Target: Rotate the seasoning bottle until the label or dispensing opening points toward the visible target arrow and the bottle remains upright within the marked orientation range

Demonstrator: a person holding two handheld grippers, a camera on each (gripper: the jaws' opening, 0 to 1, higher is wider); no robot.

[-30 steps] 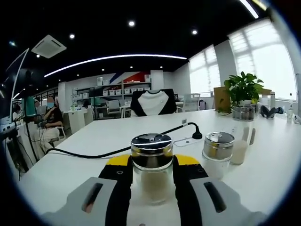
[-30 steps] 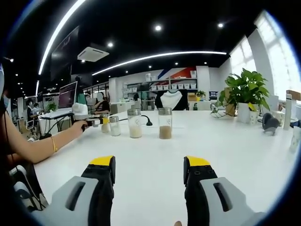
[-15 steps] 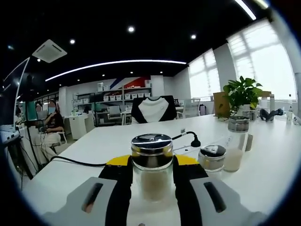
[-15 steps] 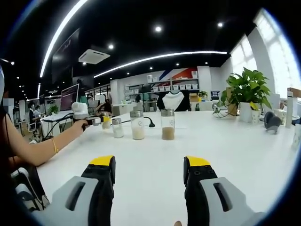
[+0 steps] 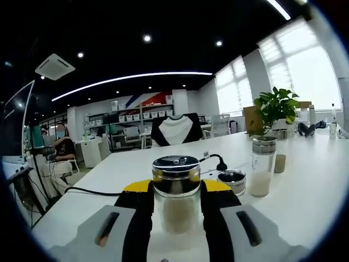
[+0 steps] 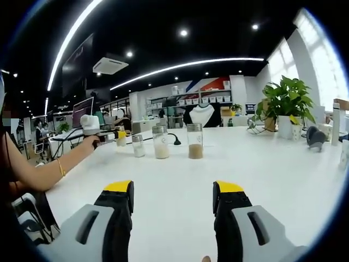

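In the left gripper view, the left gripper has its jaws closed against the sides of the seasoning bottle, a glass jar with a shiny metal lid and pale powder inside, held upright over the white table. No arrow or marked range is visible, so whether the bottle faces the right way yet cannot be told; the grip is made, and the turning looks unfinished. A black cable trails toward the table's left edge. Just right of the held bottle sit a short jar and a taller bottle, close enough to clip while turning.

In the right gripper view, the right gripper is wide open and empty above bare tabletop, with three bottles well ahead.
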